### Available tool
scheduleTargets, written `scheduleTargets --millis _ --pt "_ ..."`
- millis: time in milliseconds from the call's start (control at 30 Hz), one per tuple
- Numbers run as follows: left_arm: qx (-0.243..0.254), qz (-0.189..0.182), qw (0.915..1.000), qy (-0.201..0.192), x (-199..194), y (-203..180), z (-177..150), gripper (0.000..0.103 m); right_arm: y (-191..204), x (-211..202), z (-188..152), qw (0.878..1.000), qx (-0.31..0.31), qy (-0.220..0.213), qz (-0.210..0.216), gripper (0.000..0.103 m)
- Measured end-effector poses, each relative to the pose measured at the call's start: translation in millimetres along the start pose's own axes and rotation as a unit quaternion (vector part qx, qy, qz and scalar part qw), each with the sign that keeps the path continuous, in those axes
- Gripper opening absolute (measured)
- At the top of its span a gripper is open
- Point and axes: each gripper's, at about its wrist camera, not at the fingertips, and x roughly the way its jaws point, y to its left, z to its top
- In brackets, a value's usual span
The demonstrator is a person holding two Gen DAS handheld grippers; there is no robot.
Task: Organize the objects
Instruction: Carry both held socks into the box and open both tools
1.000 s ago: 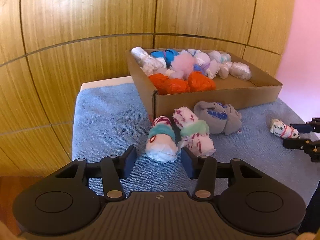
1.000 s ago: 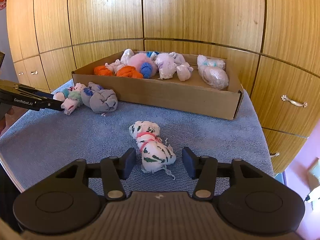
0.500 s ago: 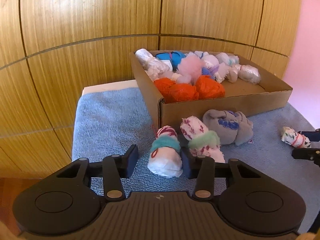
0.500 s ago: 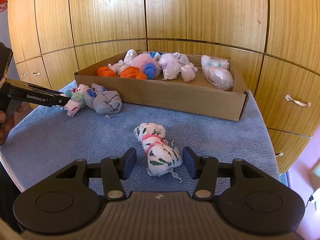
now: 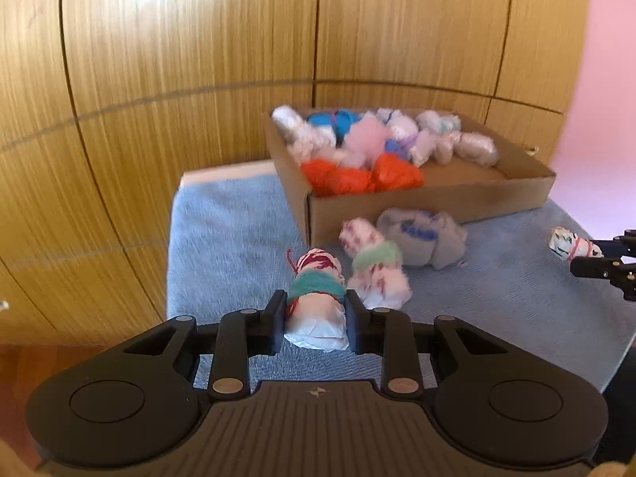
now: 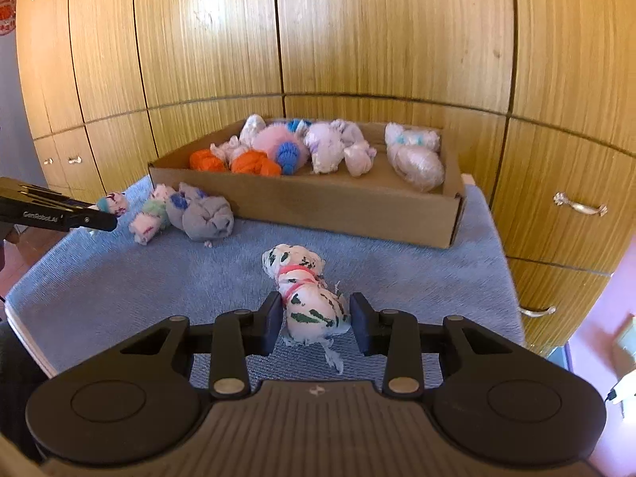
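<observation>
Both of my tools have just been closing, and each now has a rolled sock bundle between its jaws. My left tool [image 5: 316, 318] is clamped on the white bundle with the teal band [image 5: 316, 306], its pads pressed into both sides; a second ago that bundle sat free ahead of jaws that stood wide apart. My right tool [image 6: 316, 318] is clamped on the white bundle with green spots and pink string [image 6: 308, 298], which was likewise loose between open jaws. Both bundles seem to rest on the blue towel [image 6: 119, 278] covering the bench, just in front of the cardboard box [image 6: 357, 210], though I cannot tell whether the left one is lifted. Two more, a pink-patterned bundle [image 5: 371, 262] and a grey bundle [image 5: 425, 240], lie untouched against the box wall. With both grips made, I judge the next step is carrying them to the box, which already holds many.
</observation>
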Motion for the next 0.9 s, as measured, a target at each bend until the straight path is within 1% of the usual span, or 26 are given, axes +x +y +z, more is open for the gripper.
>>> scheduleTargets --millis 100,167,267,333,467,567,633,700,800,900 --pt "0.007 -0.009 0.9999 -0.012 -15.4 -7.9 16.2 0.036 -8.6 -12.7 11.1 1.000 0.002 -0.009 0.001 0.033" --pt "0.015 -0.016 0.9996 -0.018 -21.7 -15.3 29.0 0.036 -12.8 -20.7 21.9 1.000 -0.006 -0.018 -0.005 0.033" --pt "0.033 -0.032 0.9985 -0.030 -30.6 -32.0 52.2 0.036 -22.2 -32.5 44.5 0.999 -0.013 -0.033 -0.006 0.033" --pt "0.042 -0.045 0.9975 -0.035 -30.9 -44.6 69.4 0.036 -29.2 -37.0 60.6 0.999 -0.016 -0.041 -0.004 0.033" --pt "0.065 -0.061 0.9952 -0.041 -23.4 -70.2 100.4 0.036 -43.8 -38.3 96.8 0.998 -0.032 -0.054 -0.005 0.033" --pt "0.080 -0.076 0.9933 -0.035 -10.3 -88.2 125.8 0.036 -53.1 -32.4 123.1 0.997 -0.043 -0.059 0.010 0.033" --pt "0.085 -0.086 0.9921 -0.031 2.1 -98.5 140.9 0.036 -59.4 -23.8 137.9 0.997 -0.048 -0.056 0.021 0.033" --pt "0.086 -0.096 0.9914 -0.019 17.7 -106.6 151.7 0.036 -64.8 -9.0 148.6 0.997 -0.052 -0.043 0.033 0.033" --pt "0.092 -0.105 0.9902 0.005 49.8 -117.8 159.2 0.037 -68.5 19.7 154.7 0.997 -0.064 -0.018 0.046 0.034" --pt "0.093 -0.109 0.9891 0.034 85.1 -122.4 156.6 0.037 -66.4 53.1 150.8 0.996 -0.075 0.012 0.053 0.033"
